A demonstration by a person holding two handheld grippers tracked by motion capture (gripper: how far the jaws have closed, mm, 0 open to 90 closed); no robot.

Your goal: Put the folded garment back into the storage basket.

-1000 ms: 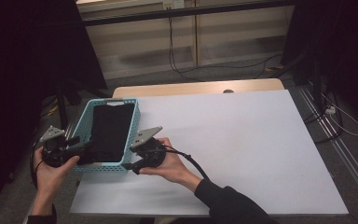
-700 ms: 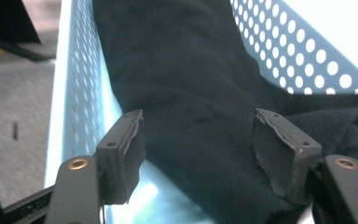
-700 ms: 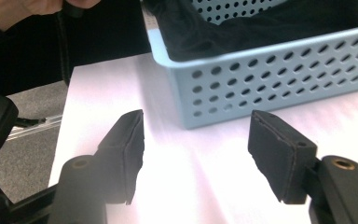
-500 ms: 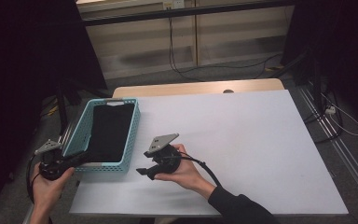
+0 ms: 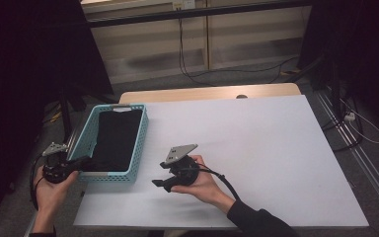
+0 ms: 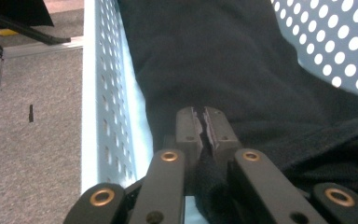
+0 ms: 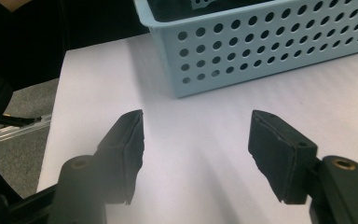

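Room: dim, with one pale panelled wall (image 5: 177, 44) at the far side and dark cables hanging down it onto a grey carpeted floor (image 5: 217, 79). Dark shapes stand at the left and right edges; what they are cannot be told.

Table: one table (image 5: 256, 148), white-topped, with a strip of bare wood along its far edge. One small dark mark sits on that strip.

Basket: one light-blue perforated basket (image 5: 139, 143) rests on the table's left part, its long axis running away from the person. Its near left corner lies at the table's edge.

Cloth: one black cloth (image 5: 116, 138) lies inside the basket and covers its floor. In the left gripper view the cloth (image 6: 242, 60) lies against the left basket wall (image 6: 107, 93).

Grippers: two, one in each hand.

- Left gripper (image 5: 81, 164): held at the basket's near left corner, reaching over the rim. In the left gripper view its jaws have just been closing and now stand pressed together at the tips, on a fold of the black cloth.
- Right gripper (image 5: 159, 181): held over bare table just right of the basket's near end, well apart from the cloth. In the right gripper view its jaws stand apart at a moderate gap with nothing between them; the basket's (image 7: 270, 42) wall lies beyond them.

Hands: two, the left hand (image 5: 49, 190) off the table's left corner, the right hand (image 5: 200, 182) over the near table edge.
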